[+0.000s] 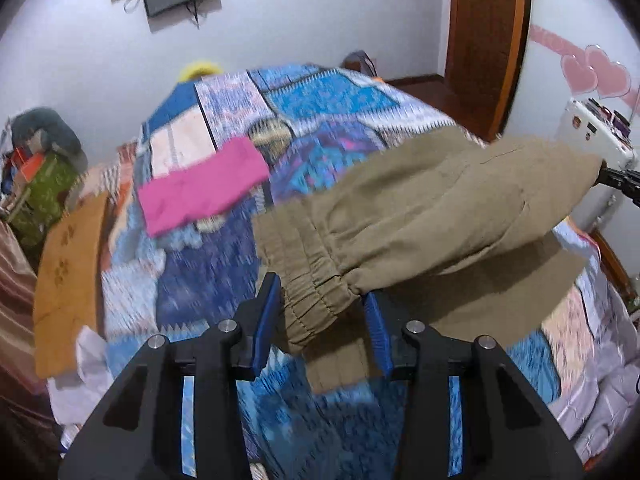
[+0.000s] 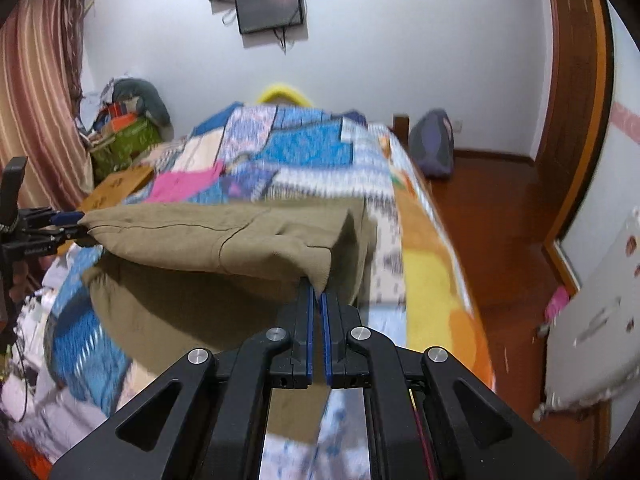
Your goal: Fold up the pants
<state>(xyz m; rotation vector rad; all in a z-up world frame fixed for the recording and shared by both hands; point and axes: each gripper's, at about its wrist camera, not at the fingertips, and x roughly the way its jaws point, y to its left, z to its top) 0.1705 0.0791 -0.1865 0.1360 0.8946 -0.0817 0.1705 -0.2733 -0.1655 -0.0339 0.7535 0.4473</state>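
Observation:
Khaki pants [image 1: 420, 216] with an elastic waistband hang stretched between my two grippers above the bed; they also show in the right wrist view [image 2: 208, 240]. My left gripper [image 1: 320, 300] has the waistband bunched between its blue pads [image 1: 266, 320], which stand fairly wide apart around the cloth. My right gripper [image 2: 317, 300] is shut on a fold of the pants at their other end. The right gripper shows at the far right of the left wrist view [image 1: 616, 178], and the left gripper at the left of the right wrist view [image 2: 68, 224]. Lower cloth hangs down to the bed.
A patchwork bedspread [image 1: 320, 112] covers the bed. A pink folded garment [image 1: 200, 188] lies on it. An orange-brown cloth [image 1: 68, 276] lies at the left edge. Clutter and a curtain [image 2: 36, 92] stand left; wooden floor [image 2: 500, 200], door and a white appliance [image 2: 592, 320] right.

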